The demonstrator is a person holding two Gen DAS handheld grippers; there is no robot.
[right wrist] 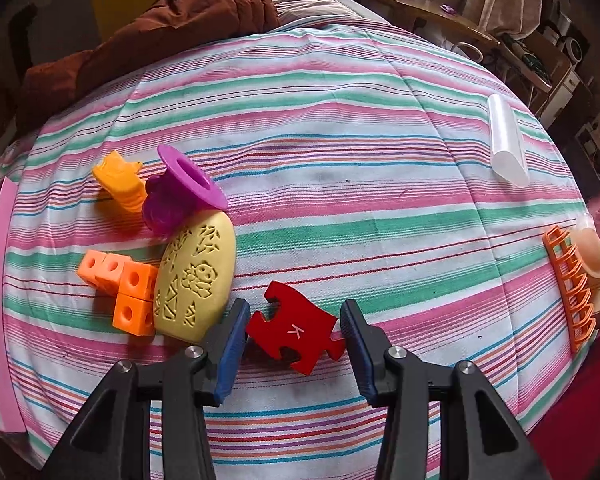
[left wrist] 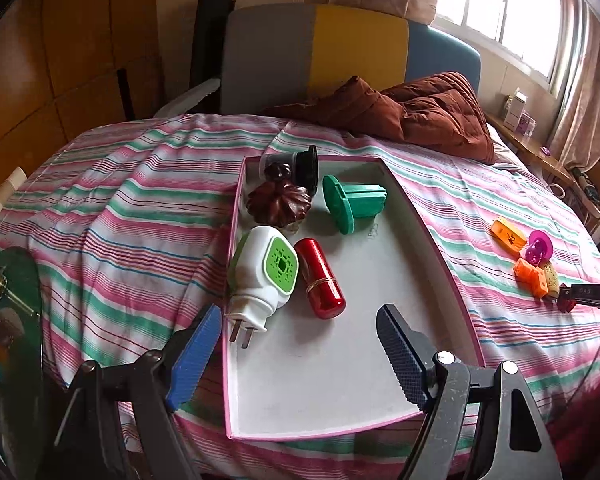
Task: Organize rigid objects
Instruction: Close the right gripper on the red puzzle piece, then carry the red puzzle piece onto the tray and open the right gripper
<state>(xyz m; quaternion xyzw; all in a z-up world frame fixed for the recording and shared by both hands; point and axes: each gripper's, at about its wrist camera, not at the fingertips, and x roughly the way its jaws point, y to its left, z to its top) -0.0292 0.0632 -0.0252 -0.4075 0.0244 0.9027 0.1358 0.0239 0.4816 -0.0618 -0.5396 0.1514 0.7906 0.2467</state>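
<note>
A white tray with a pink rim (left wrist: pixel 428 256) lies on the striped bedspread. In it are a white and green plug-in device (left wrist: pixel 260 276), a red cylinder (left wrist: pixel 320 278), a green spool (left wrist: pixel 352 202), a brown flower-shaped piece (left wrist: pixel 280 200) and a black cup (left wrist: pixel 300 164). My left gripper (left wrist: pixel 300 316) hangs open over the tray's near end with nothing between its fingers. My right gripper (right wrist: pixel 296 308) is shut on a red puzzle piece (right wrist: pixel 296 332) marked K, just above the bedspread. Left of it lie a yellow oval (right wrist: pixel 196 276), orange cubes (right wrist: pixel 120 284), a purple piece (right wrist: pixel 180 192) and an orange piece (right wrist: pixel 118 180).
A clear tube (right wrist: pixel 508 144) lies at the far right of the bed, and an orange rack (right wrist: pixel 572 284) sits at the right edge. A brown quilt (left wrist: pixel 420 112) is bunched by the headboard. A wooden shelf (right wrist: pixel 420 4) runs beyond the bed.
</note>
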